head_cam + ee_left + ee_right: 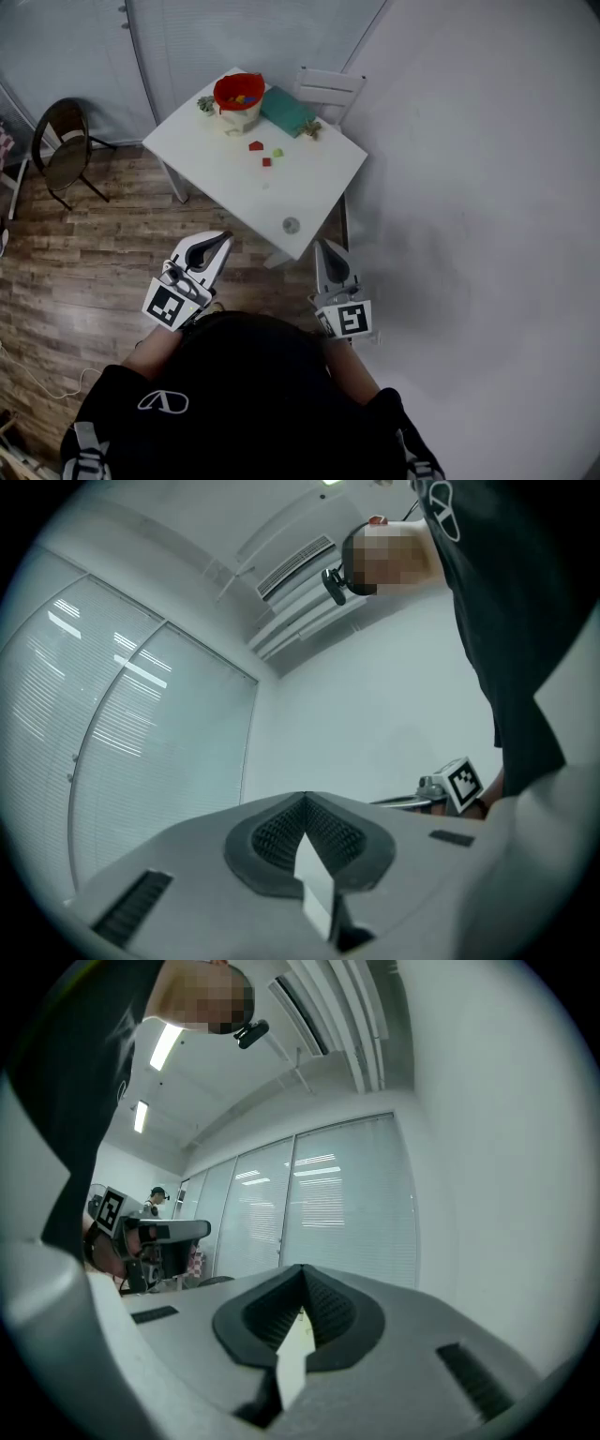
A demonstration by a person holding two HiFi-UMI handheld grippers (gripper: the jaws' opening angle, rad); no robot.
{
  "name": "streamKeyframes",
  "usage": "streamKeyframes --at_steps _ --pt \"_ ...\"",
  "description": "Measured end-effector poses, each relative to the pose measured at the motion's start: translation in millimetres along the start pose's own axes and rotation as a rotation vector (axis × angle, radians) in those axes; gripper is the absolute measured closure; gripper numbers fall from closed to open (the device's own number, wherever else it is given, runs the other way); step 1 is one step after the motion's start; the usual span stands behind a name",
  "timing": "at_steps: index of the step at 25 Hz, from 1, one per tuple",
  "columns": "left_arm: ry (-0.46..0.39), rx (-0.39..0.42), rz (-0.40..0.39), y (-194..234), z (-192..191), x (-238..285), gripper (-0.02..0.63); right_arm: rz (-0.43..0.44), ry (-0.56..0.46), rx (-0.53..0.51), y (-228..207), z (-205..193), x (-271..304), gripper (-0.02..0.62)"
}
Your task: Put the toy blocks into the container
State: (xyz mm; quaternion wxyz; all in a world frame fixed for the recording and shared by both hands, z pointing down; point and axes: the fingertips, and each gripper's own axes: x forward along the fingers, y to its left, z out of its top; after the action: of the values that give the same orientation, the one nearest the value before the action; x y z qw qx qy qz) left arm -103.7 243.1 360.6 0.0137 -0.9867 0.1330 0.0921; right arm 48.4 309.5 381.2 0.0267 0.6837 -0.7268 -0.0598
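Observation:
Three small toy blocks lie on the white table (323,178): a red block (255,145), a green block (277,152) and a smaller red block (266,162). The red container (239,92) stands at the table's far corner with several coloured blocks inside. My left gripper (223,238) and right gripper (324,247) are held close to my body, short of the table's near edge and well apart from the blocks. In the left gripper view the left gripper (306,797) has its jaws together and empty; the right gripper (302,1269) looks the same in its own view.
A green flat box (288,110) lies next to the container. A small round grey object (291,225) sits near the table's front corner. A white chair (328,89) stands behind the table, a dark round chair (61,150) to the left on the wooden floor. A white wall runs along the right.

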Motion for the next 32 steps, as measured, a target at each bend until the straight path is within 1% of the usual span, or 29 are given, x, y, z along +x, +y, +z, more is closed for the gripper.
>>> streamKeyframes --at_steps 11,14,17,21,26,32 --pt "-0.026 -0.024 -0.059 40.4 -6.9 -14.8 0.601 -0.085 -0.018 -0.058 11.7 11.2 33.3 0.592" --pt "-0.025 -0.035 -0.066 50.6 -10.8 -12.9 0.601 -0.088 -0.011 -0.06 12.2 8.4 45.8 0.592" --pt "-0.022 -0.042 -0.063 58.5 -14.6 -5.3 0.601 -0.073 -0.007 -0.07 6.9 5.7 61.0 0.592" --pt "-0.003 -0.038 -0.048 71.4 -25.3 15.4 0.601 -0.051 -0.013 -0.062 -14.8 -3.7 86.5 0.592" --pt "0.004 -0.021 -0.019 90.9 -29.7 61.1 0.601 -0.003 -0.031 -0.049 -56.0 -11.5 126.7 0.592" --pt "0.019 0.002 0.014 101.6 -36.0 117.2 0.601 0.065 -0.04 -0.036 -100.3 -24.9 160.4 0.592"
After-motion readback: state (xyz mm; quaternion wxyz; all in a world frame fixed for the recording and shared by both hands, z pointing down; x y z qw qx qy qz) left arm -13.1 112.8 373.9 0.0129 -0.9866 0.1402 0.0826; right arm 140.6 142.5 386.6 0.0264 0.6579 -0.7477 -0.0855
